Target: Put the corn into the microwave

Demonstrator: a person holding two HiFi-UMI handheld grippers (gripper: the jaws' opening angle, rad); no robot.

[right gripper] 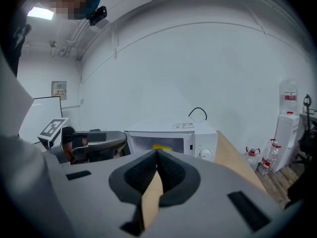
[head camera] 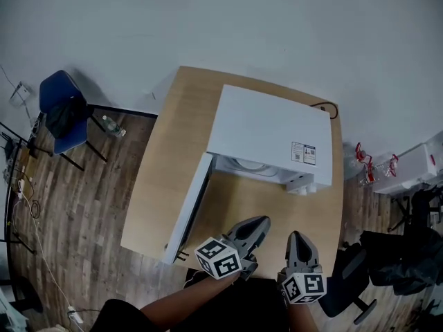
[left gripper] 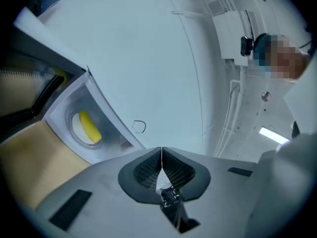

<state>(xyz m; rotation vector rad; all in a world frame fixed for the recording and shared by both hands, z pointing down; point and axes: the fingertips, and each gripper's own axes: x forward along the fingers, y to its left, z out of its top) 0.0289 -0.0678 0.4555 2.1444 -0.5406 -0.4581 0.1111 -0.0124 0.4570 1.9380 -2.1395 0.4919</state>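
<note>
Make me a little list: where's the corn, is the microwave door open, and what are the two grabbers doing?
corn: inside the microwave, on its round plate
microwave door: open
wooden table: holds the microwave
left gripper: shut, empty
right gripper: shut, empty

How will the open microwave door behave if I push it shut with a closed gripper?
The door looks like a stiff flat panel hinged at one front corner of the microwave, so it should swing rather than flex. The microwave stands on a smooth wooden table, so a hard shove might slide it.
</note>
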